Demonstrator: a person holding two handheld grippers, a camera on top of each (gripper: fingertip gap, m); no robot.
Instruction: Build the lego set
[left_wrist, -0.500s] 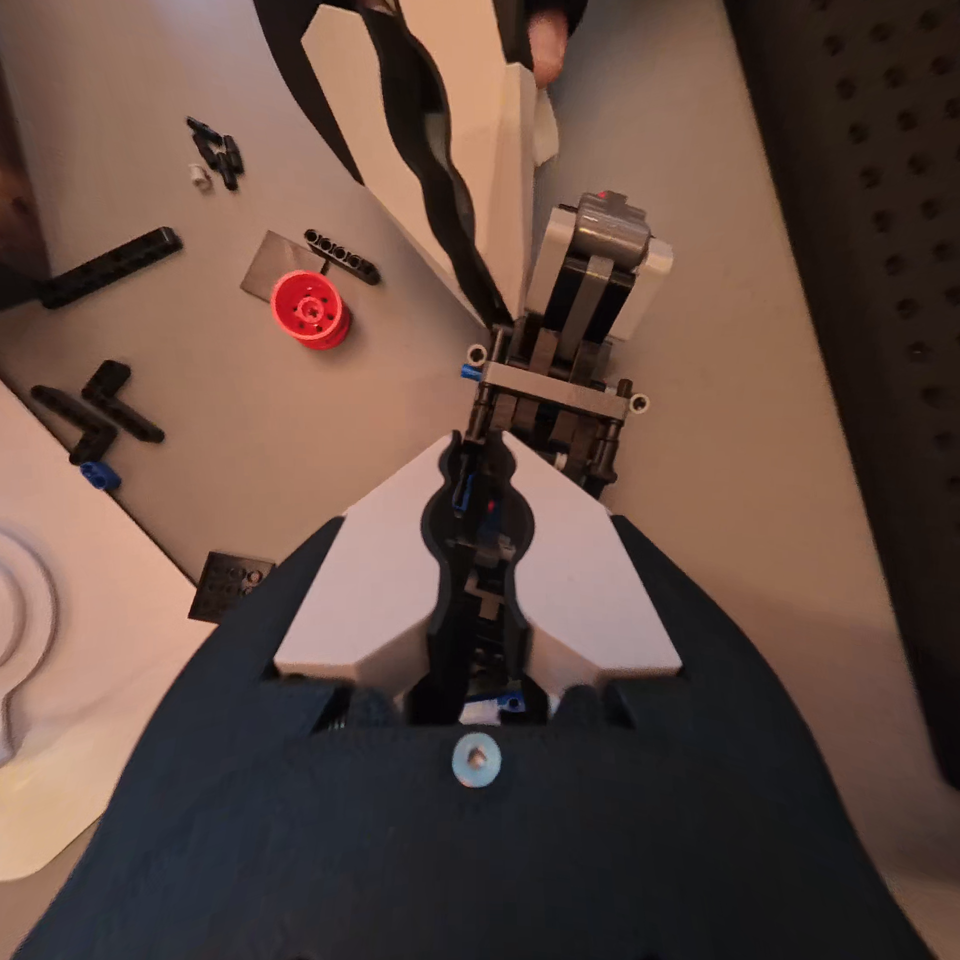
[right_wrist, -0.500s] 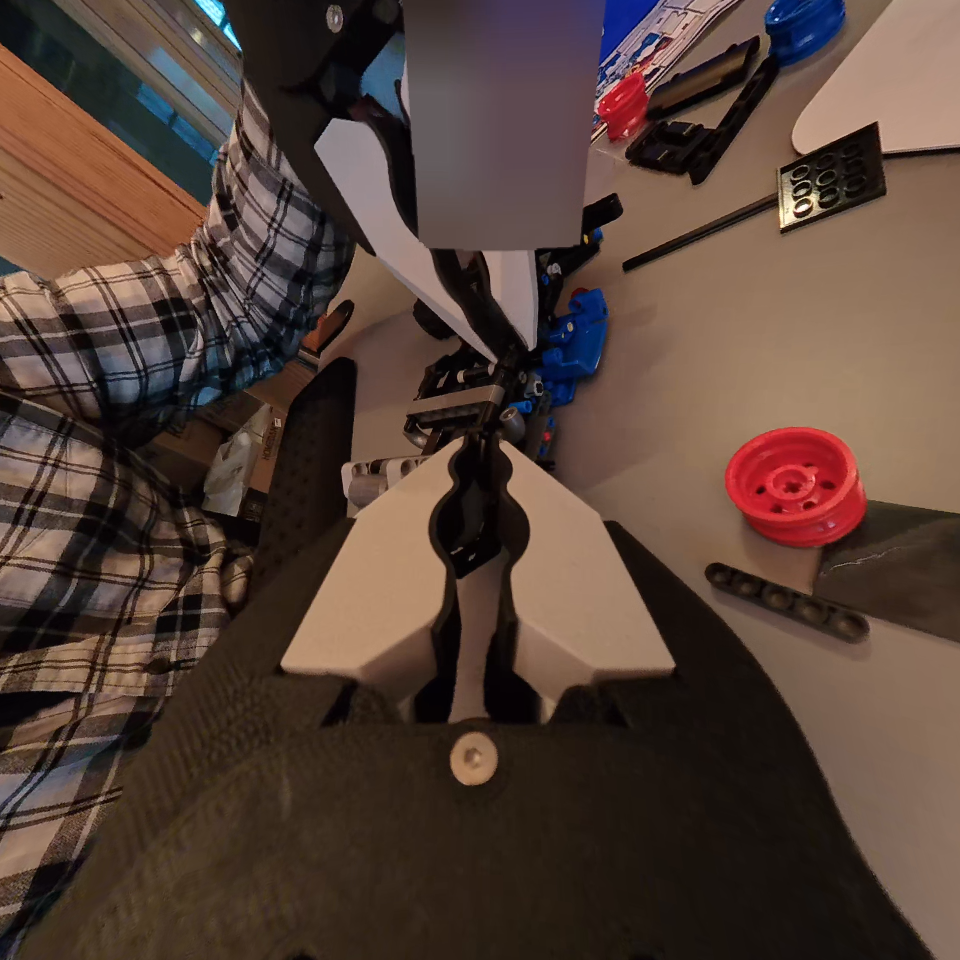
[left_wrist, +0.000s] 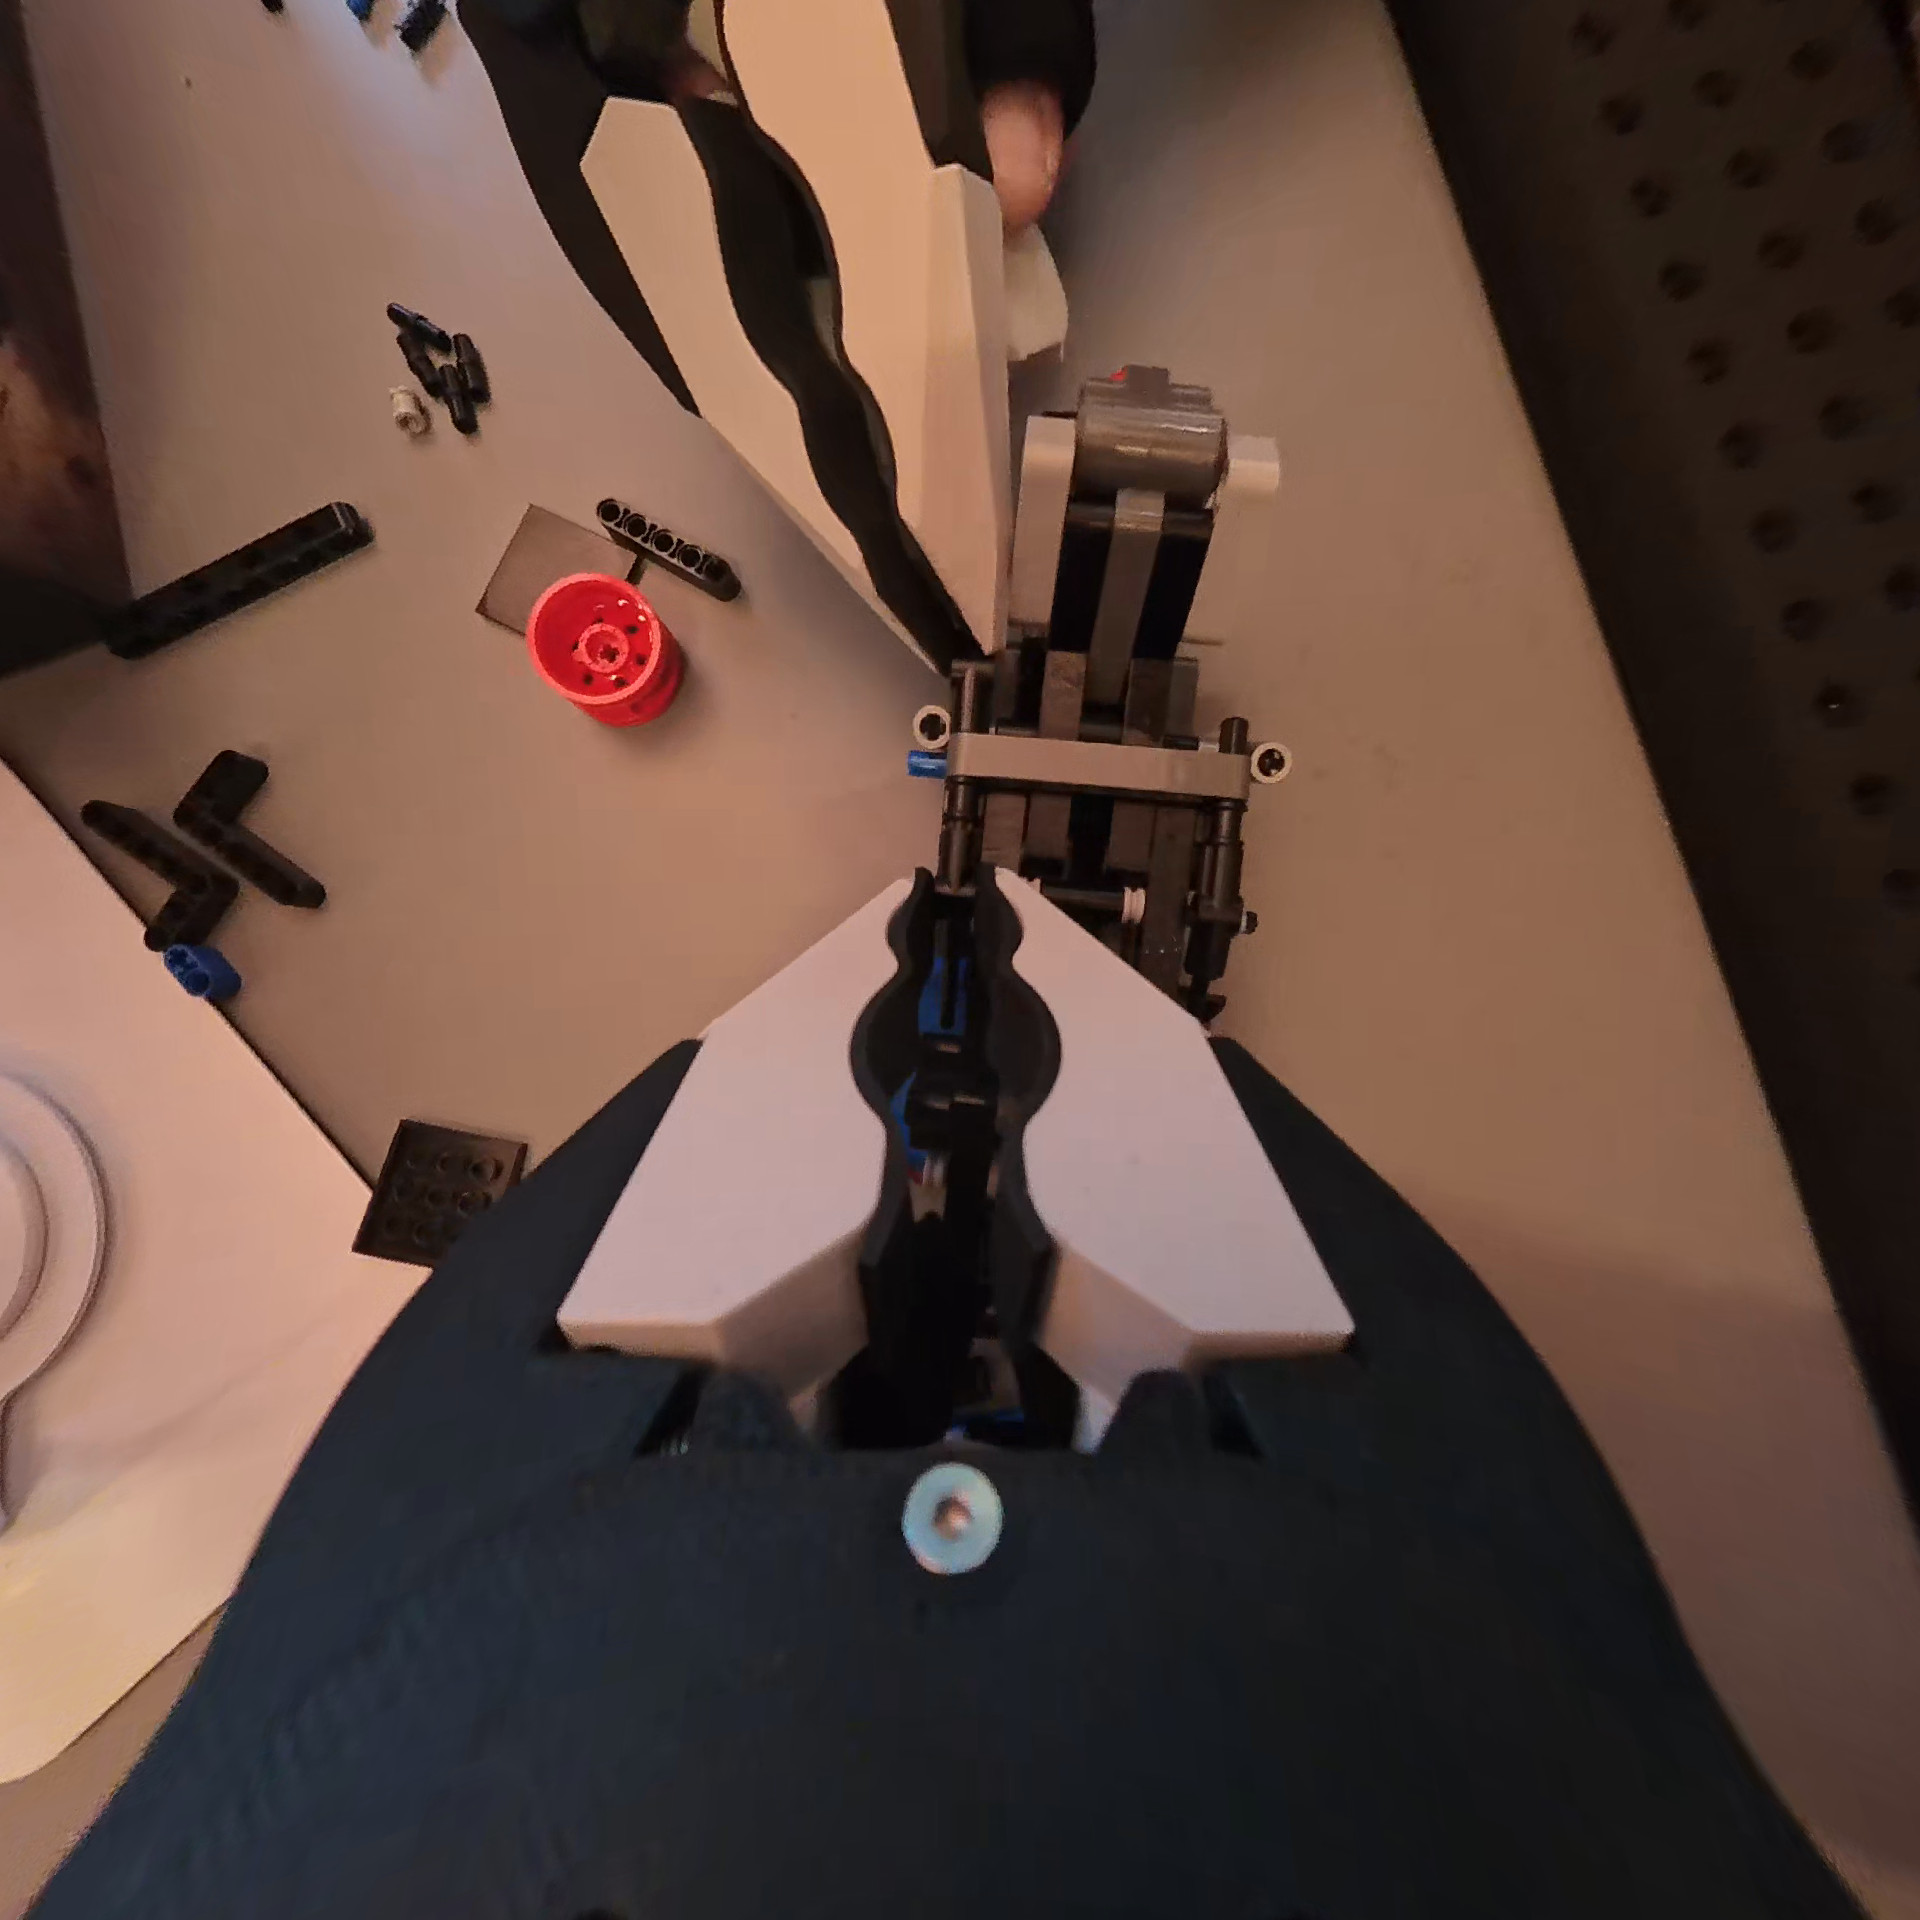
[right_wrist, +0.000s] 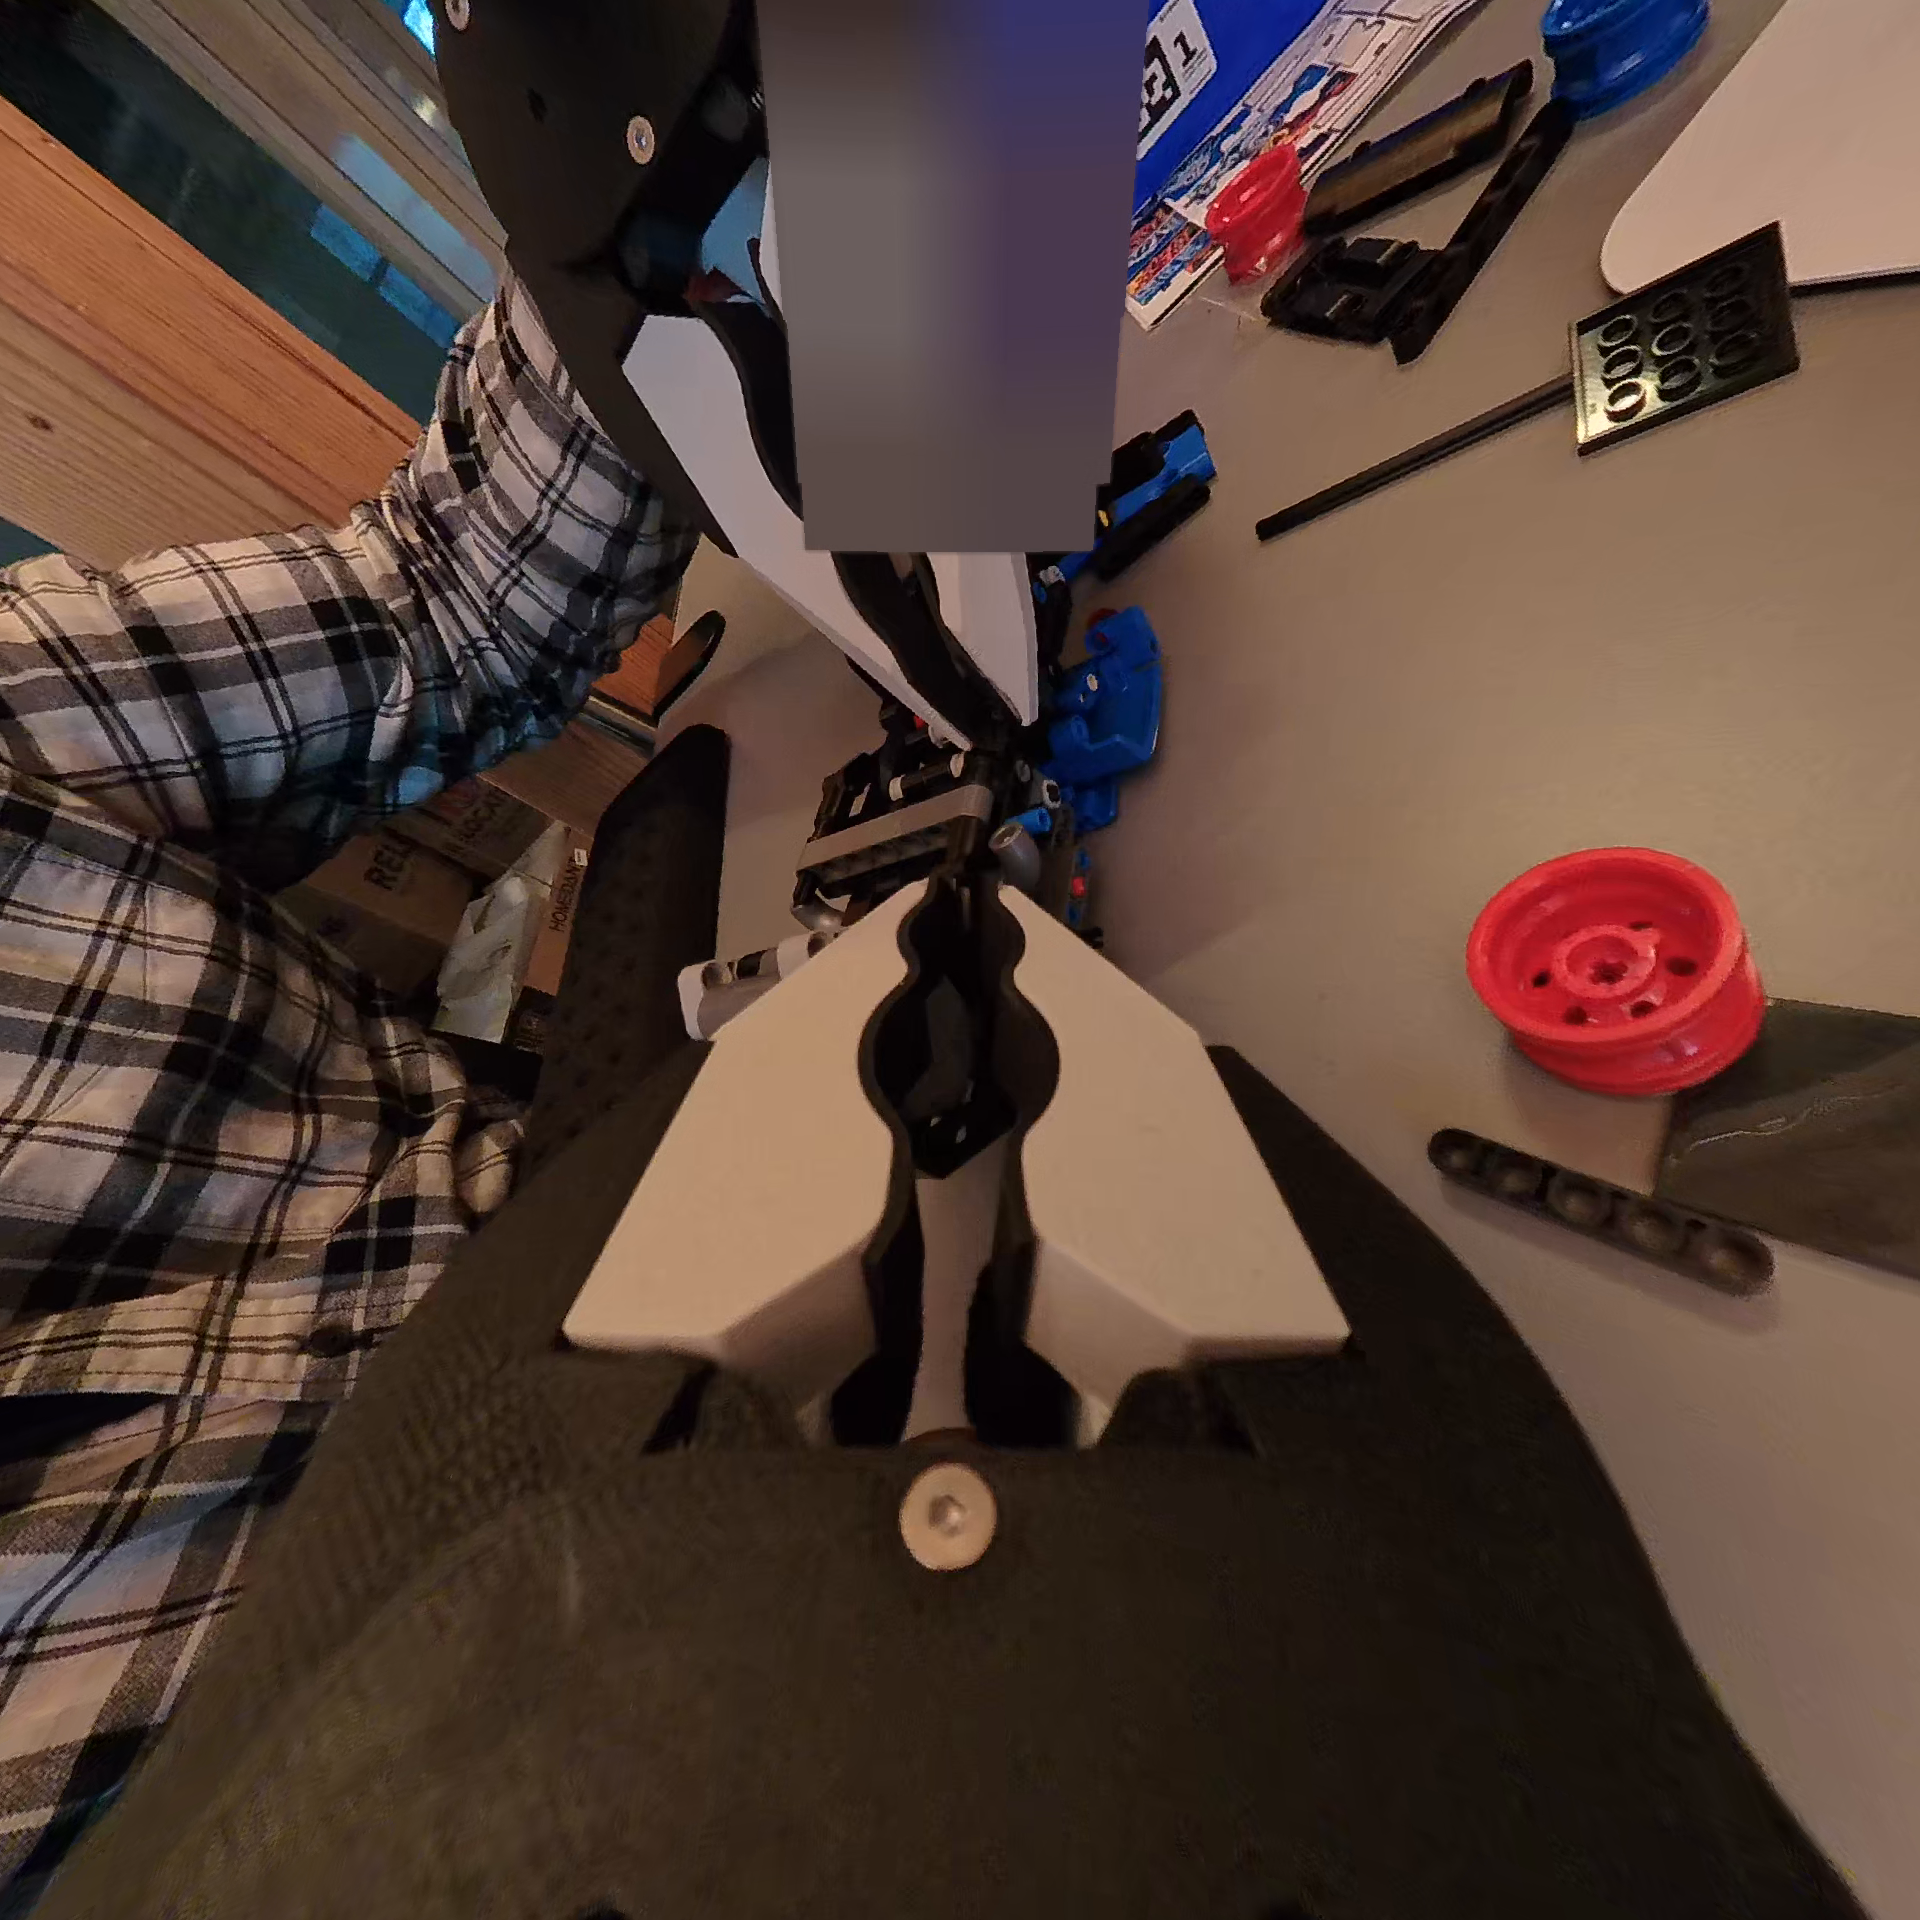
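On the grey table (left_wrist: 1403, 1039) stands the half-built lego model (left_wrist: 1091, 748), gripped from opposite ends. Both the left gripper (left_wrist: 956, 894) and right gripper (right_wrist: 961, 894) have jaws closed on it. Nearby lies 1 red wheel (left_wrist: 605, 652).

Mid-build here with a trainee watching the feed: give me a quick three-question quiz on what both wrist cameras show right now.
1. True or false: the red wheel is mounted on the Lego assembly.
2. What is the left gripper shut on?
A. the assembly's near end
B. the black studded plate
C. nothing
3. In the right wrist view, which loose piece lies just in front of the red wheel?

Key:
1. False; it lies loose on the table.
2. A.
3. The black beam with holes.
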